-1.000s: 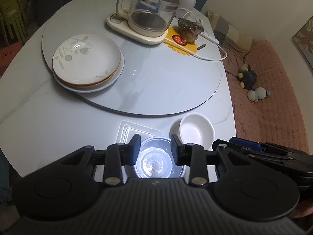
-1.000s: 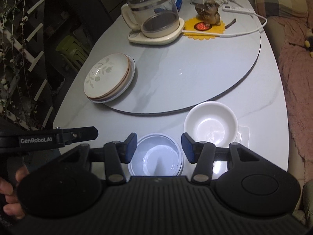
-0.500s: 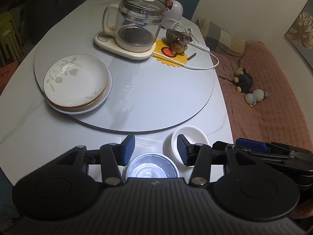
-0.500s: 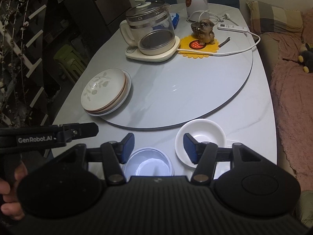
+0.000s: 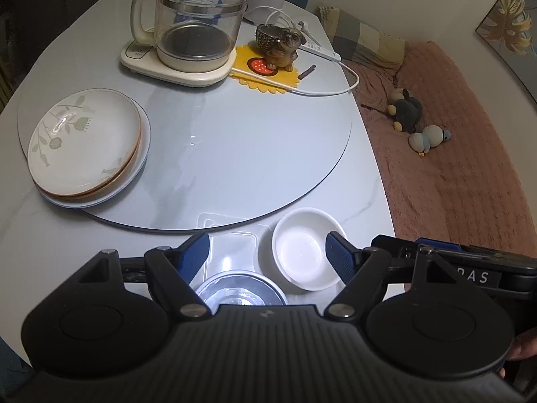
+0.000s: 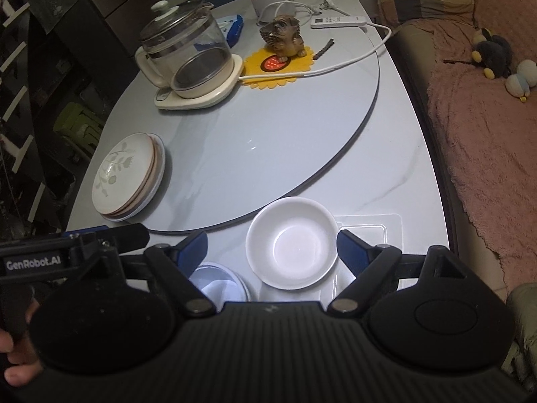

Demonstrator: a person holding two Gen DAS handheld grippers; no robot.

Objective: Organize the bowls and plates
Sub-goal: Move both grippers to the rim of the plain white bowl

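Observation:
A stack of plates [image 5: 84, 147] with a leaf pattern on top sits at the left of the round turntable [image 5: 235, 141]; it also shows in the right wrist view [image 6: 127, 178]. A white bowl [image 5: 303, 248] stands on the table's near edge, and shows in the right wrist view [image 6: 292, 241]. A bluish bowl [image 5: 240, 290] sits beside it, partly hidden by the gripper body; the right wrist view [image 6: 220, 285] shows it too. My left gripper [image 5: 268, 255] is open and empty above both bowls. My right gripper [image 6: 272, 245] is open, its fingers either side of the white bowl.
A glass kettle [image 5: 194, 27] on its base, a dog figurine [image 5: 280, 45] on a yellow mat, a white cable [image 5: 322, 90] and a power strip [image 6: 337, 20] occupy the turntable's far side. A clear plastic lid [image 6: 369, 231] lies under the bowls. A pink sofa [image 5: 453, 154] stands right of the table.
Both grippers have opened wider and pulled back and up from the bowls. The white bowl now sits between the right gripper's fingers. The bowls have not moved.

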